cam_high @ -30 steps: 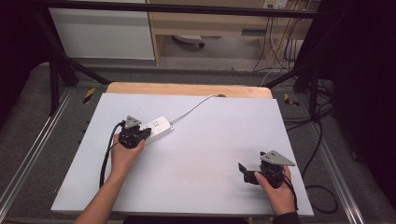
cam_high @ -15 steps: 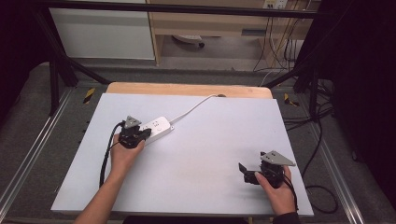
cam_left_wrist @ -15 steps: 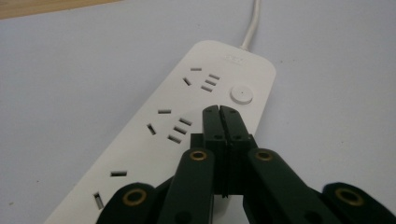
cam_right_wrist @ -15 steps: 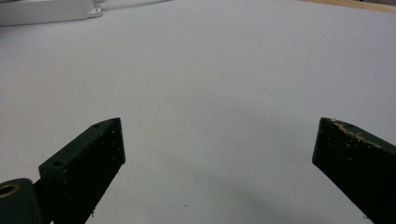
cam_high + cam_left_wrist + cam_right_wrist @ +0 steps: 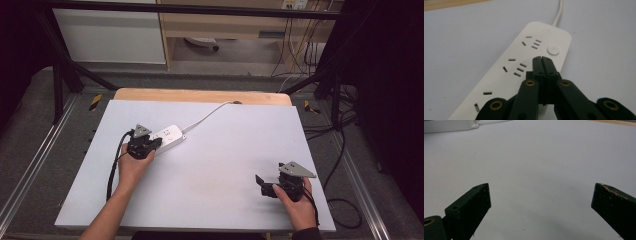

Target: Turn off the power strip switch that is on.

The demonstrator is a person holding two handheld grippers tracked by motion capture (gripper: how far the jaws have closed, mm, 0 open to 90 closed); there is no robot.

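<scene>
- High view: table (image 5: 210,200) with a white top; power strip (image 5: 167,137) lies on its left half, angled, its cord (image 5: 207,116) running toward the far edge. Left gripper (image 5: 150,145) sits on the strip's near end, held by the left hand (image 5: 132,167). Right gripper (image 5: 262,184) is well apart, near the right front corner, in the right hand (image 5: 295,205) — jaws pointing left.
- Left gripper view: jaws pressed together, nothing between them, tips over the strip (image 5: 524,65) just short of its round button (image 5: 553,49); sockets lie to their left.
- Right gripper view: jaws spread wide over bare table (image 5: 536,170); the strip's end (image 5: 446,126) shows at the far top left.
</scene>
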